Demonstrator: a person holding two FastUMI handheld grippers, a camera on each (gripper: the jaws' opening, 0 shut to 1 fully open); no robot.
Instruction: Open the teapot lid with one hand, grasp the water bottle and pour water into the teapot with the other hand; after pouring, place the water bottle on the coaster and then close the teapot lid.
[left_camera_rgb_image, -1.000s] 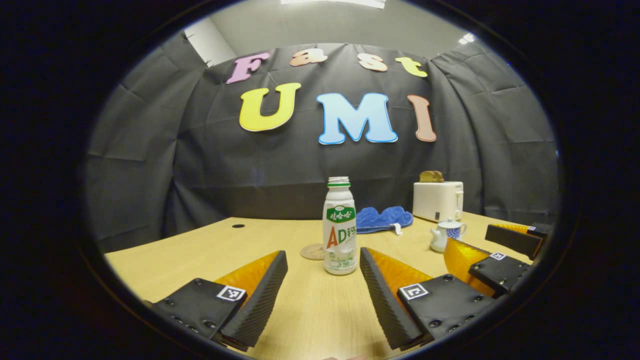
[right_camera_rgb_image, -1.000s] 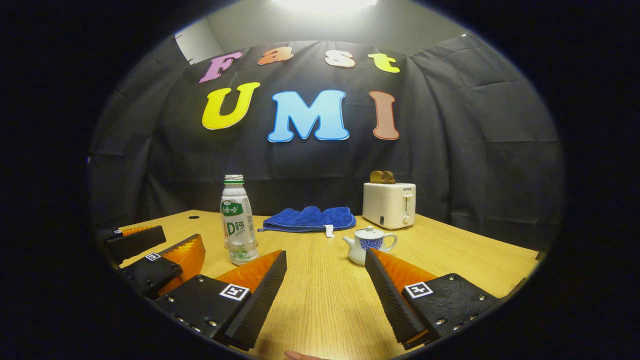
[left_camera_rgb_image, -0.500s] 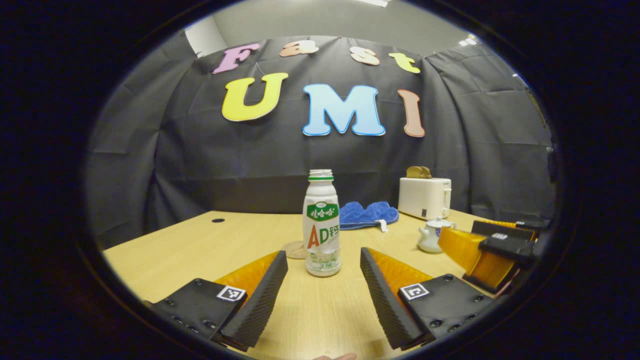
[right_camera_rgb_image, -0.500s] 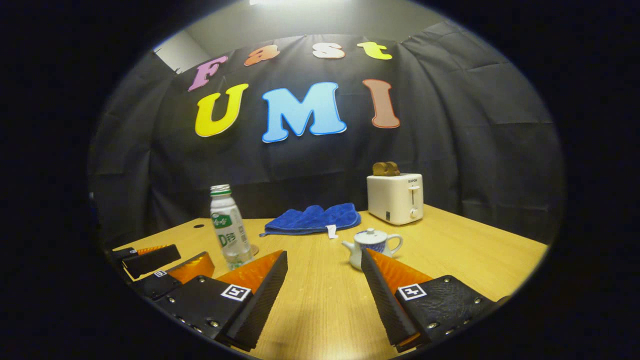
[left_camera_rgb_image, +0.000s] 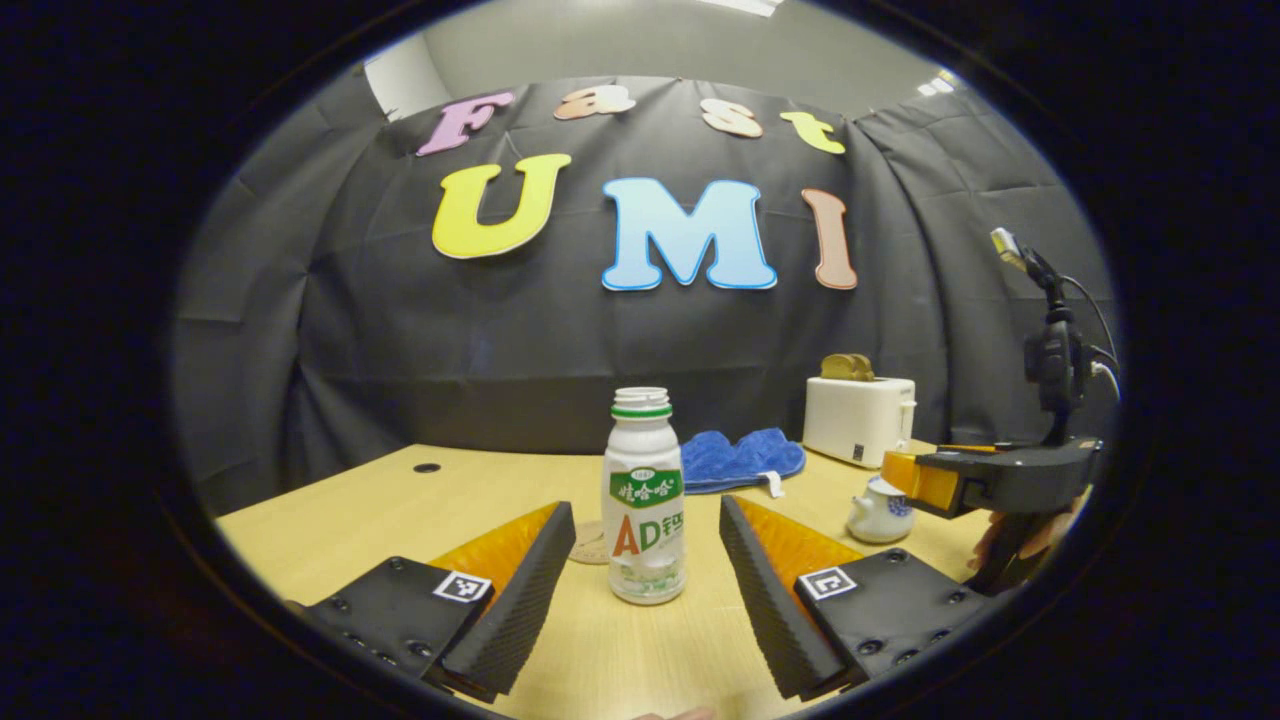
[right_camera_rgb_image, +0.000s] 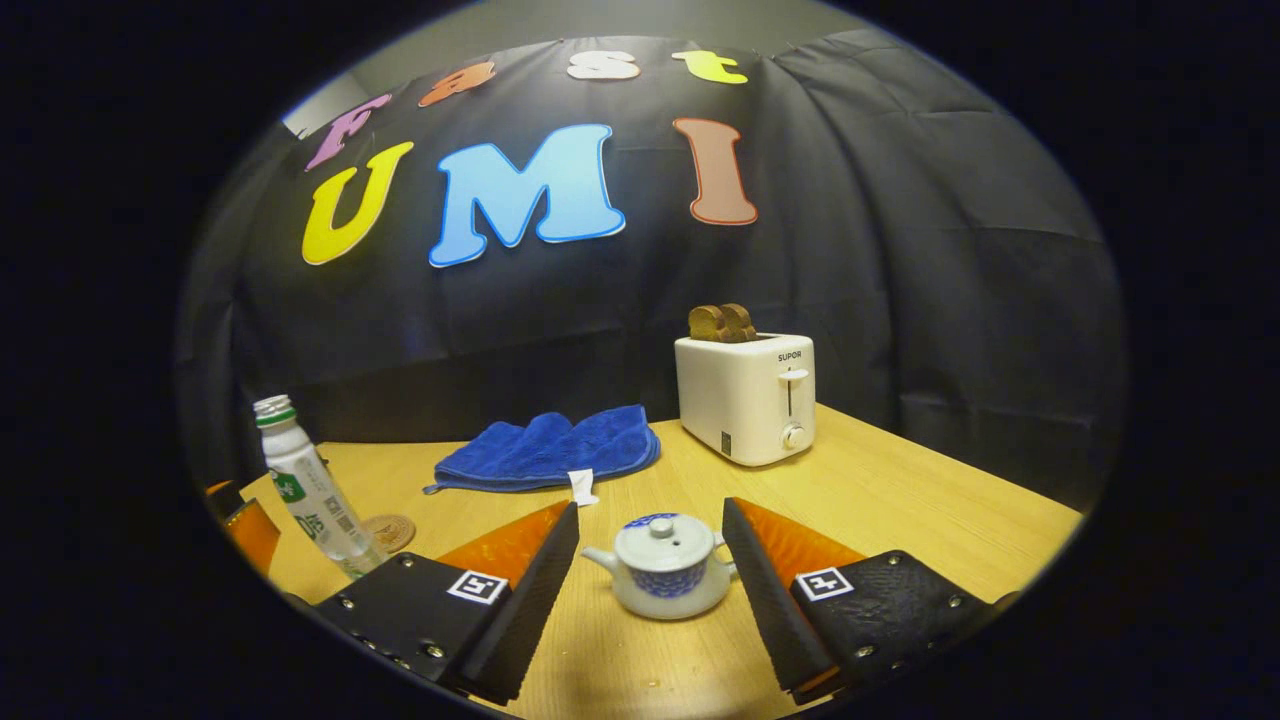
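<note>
So the white plastic water bottle with the green-and-orange label (left_camera_rgb_image: 645, 500) was standing upright on the light wooden table (left_camera_rgb_image: 380, 510), long axis straight up, uncapped mouth pointing at the ceiling. In the left gripper view the left hand-held gripper (left_camera_rgb_image: 645, 560) had its jaws spread wide, one on each side of the bottle, not touching it. A round brown coaster (left_camera_rgb_image: 592, 543) lay flat just behind the bottle, partly hidden by it. In the right gripper view the little white ceramic teapot with blue pattern (right_camera_rgb_image: 664, 565) sat upright between the spread jaws of the right hand-held gripper (right_camera_rgb_image: 650, 560), lid on, spout pointing to the left of that view and handle to the right, right next to the finger there; can't tell if it actually touched. Further back on the table were a crumpled blue cloth (right_camera_rgb_image: 545, 450) and a white toaster (right_camera_rgb_image: 746, 398) with brown toast slices (right_camera_rgb_image: 722, 322) sticking out the top. The left gripper view also caught the right hand-held gripper off to the side, hovering by the teapot, with a hand (left_camera_rgb_image: 1020, 535) on it.
</note>
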